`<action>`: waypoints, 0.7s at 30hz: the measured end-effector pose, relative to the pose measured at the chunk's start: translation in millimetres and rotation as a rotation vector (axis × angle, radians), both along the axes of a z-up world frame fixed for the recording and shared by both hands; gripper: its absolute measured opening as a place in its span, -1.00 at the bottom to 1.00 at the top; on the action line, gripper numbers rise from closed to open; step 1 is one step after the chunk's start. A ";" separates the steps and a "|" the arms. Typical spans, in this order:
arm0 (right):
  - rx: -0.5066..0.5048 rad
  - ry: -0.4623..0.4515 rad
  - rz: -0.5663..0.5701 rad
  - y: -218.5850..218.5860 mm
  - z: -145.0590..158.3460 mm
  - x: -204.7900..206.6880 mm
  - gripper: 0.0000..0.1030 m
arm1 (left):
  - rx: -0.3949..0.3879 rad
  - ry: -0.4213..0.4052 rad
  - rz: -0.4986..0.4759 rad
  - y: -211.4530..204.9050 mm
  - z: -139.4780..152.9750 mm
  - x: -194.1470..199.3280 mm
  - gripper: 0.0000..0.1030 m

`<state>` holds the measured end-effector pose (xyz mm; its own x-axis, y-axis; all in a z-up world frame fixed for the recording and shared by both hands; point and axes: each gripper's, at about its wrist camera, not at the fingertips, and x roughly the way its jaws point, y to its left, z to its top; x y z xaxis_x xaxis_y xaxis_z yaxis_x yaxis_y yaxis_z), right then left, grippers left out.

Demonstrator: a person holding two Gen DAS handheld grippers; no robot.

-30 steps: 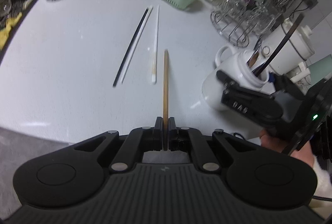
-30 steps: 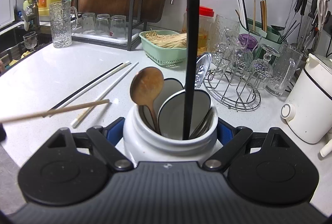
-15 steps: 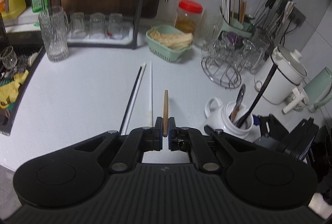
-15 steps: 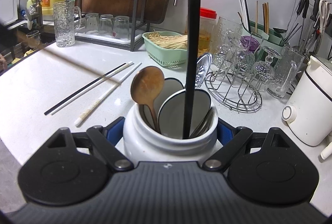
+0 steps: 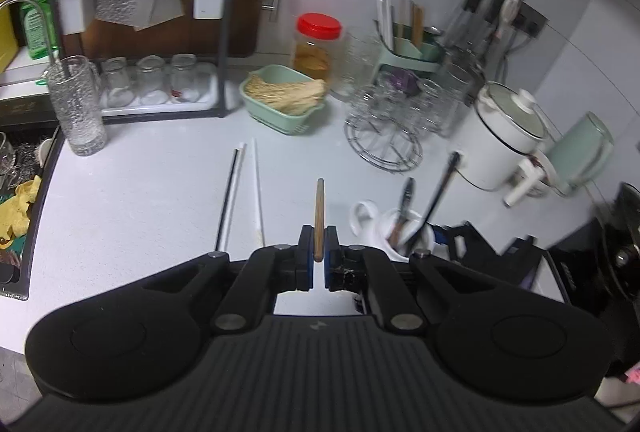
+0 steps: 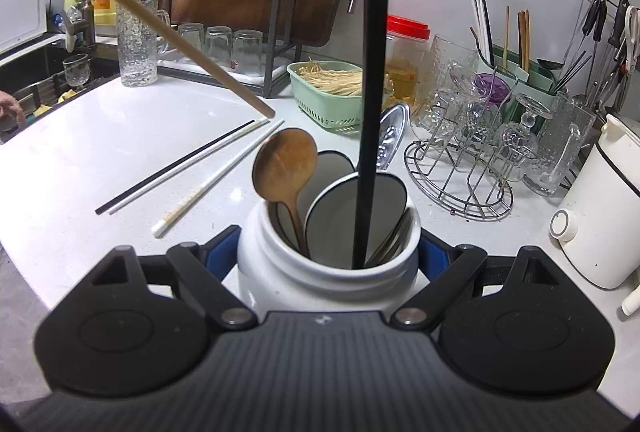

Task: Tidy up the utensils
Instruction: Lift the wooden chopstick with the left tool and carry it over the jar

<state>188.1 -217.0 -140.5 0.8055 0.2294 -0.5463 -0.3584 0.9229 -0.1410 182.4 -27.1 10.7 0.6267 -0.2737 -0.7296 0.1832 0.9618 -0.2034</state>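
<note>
The left gripper point(image 5: 319, 256) has its jaws clamped on a wooden chopstick point(image 5: 319, 216) at lower centre; the right gripper point(image 6: 328, 256) grips the white ceramic utensil jar point(image 6: 280, 272) at both sides.

left gripper point(image 5: 319, 256): clamped on wooden chopstick point(image 5: 319, 216) | white jar point(image 5: 404, 232): near right | three chopsticks point(image 5: 244, 192): laid left on counter point(image 5: 140, 192)

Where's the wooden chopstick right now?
The wooden chopstick is clamped in the left gripper, off the counter, right of the three chopsticks lying flat.
</note>
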 end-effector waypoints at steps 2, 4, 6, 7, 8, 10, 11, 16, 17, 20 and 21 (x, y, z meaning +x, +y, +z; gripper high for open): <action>0.001 0.000 0.001 0.0 -0.2 -0.9 0.78 | 0.003 0.021 -0.031 -2.9 7.9 -3.4 -0.90; 0.002 -0.002 0.003 0.1 -0.5 -1.7 0.78 | 0.010 0.037 -0.058 -5.7 15.4 -6.1 -0.90; 0.003 -0.005 0.005 -0.2 -1.0 -2.4 0.78 | 0.010 0.056 -0.080 -7.8 23.5 -8.9 -0.90; 0.003 -0.006 0.006 -0.4 -1.1 -2.8 0.78 | 0.013 0.064 -0.091 -8.6 27.4 -10.0 -0.90; 0.003 -0.006 0.006 -0.6 -1.2 -2.8 0.78 | 0.017 0.070 -0.102 -8.9 32.1 -11.3 -0.90; 0.005 -0.008 0.007 -0.9 -1.5 -3.1 0.78 | 0.027 0.084 -0.121 -9.8 41.3 -13.1 -0.90; 0.007 -0.009 0.007 -0.8 -1.7 -3.4 0.78 | 0.033 0.091 -0.127 -9.7 45.9 -13.9 -0.90; 0.008 -0.014 0.007 -0.4 -2.2 -3.4 0.78 | 0.046 0.111 -0.154 -9.4 71.4 -16.0 -0.90; 0.008 -0.014 0.007 -0.5 -2.2 -3.4 0.78 | 0.045 0.113 -0.162 -10.0 76.1 -16.0 -0.90; 0.008 -0.010 0.006 -0.1 -1.7 -3.3 0.78 | 0.052 0.120 -0.193 -15.2 84.6 -16.6 -0.90; 0.006 -0.011 0.007 0.2 -1.6 -3.1 0.78 | 0.052 0.125 -0.200 -16.3 86.1 -16.5 -0.90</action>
<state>185.0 -216.8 -142.1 0.8097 0.2382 -0.5363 -0.3633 0.9212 -0.1394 165.9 -43.3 96.8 0.4676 -0.3433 -0.8146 0.3477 0.9187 -0.1875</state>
